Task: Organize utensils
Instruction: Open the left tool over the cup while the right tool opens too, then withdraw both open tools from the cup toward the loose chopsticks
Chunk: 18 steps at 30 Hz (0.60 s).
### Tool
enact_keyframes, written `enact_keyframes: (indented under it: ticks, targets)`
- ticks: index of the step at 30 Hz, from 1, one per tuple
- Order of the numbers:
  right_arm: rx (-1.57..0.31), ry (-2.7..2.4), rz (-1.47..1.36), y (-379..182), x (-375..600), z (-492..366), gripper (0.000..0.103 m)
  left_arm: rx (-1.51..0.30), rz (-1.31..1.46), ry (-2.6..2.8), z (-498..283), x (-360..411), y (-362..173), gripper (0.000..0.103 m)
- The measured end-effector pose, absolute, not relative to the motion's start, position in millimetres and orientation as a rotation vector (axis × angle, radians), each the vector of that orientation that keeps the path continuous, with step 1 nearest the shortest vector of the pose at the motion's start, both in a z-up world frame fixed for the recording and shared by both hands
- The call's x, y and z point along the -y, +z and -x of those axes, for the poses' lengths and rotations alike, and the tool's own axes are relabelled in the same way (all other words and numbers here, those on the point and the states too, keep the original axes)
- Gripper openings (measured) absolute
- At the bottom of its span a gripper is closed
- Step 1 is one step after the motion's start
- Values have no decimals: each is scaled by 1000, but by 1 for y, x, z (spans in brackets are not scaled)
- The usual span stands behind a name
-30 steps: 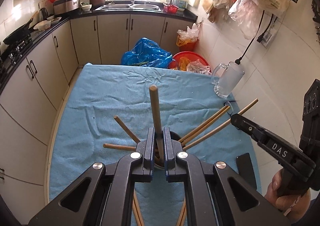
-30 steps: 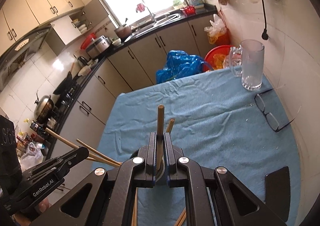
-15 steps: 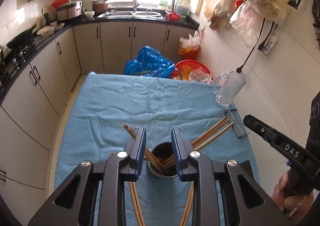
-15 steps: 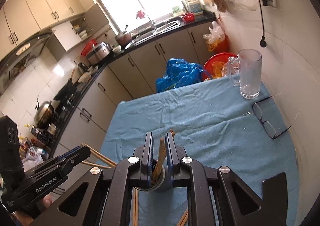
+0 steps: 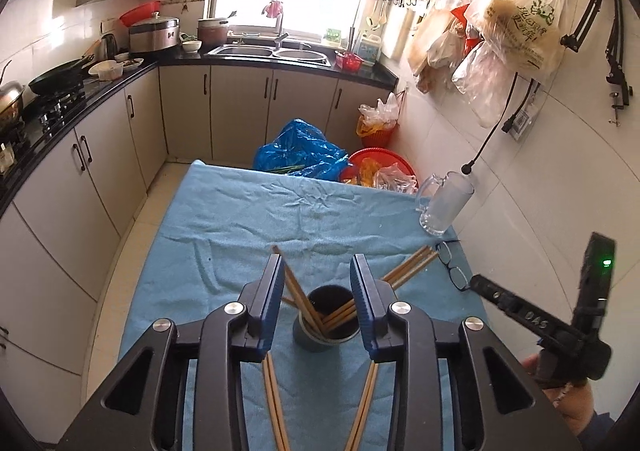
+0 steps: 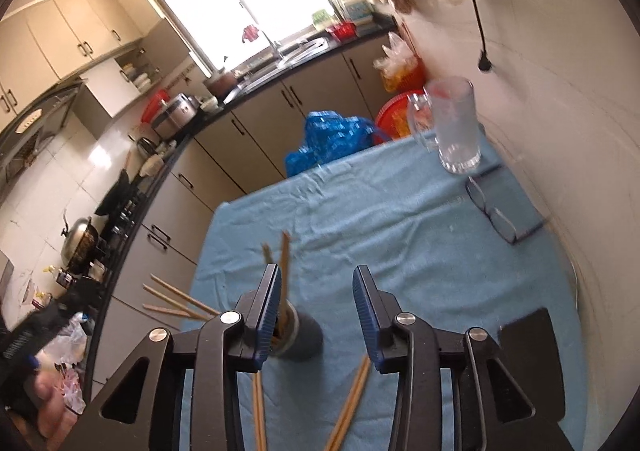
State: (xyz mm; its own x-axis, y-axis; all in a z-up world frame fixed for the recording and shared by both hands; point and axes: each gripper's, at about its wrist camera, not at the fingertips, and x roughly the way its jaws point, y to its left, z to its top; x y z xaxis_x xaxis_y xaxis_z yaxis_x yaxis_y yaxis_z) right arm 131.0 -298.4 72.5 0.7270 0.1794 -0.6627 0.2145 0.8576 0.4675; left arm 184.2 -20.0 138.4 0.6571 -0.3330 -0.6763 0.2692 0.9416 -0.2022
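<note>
With both the left gripper (image 5: pixel 317 301) and right gripper (image 6: pixel 316 311) spread open and empty, a careless reach toward the loose wooden chopsticks (image 5: pixel 276 403) at 6 o'clock could topple the dark cylindrical cup (image 5: pixel 325 325), top-heavy with splayed sticks.

Loose chopsticks (image 5: pixel 276 407) run off the bottom edge; the right view is motion-blurred — cup (image 6: pixel 298 333) contents perhaps chopsticks.
</note>
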Motion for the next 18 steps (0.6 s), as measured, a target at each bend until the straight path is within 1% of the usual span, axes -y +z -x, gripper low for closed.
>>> enact_keyframes:
  ticks: [7, 18]
  targets:
    - [-868, -27, -581, 30, 296, -119, 40, -833, 114, -322, -166, 2, 118, 32]
    - [-1025, -52, -621, -31, 289, -109, 40, -986, 126, -288, -150, -17, 57, 32]
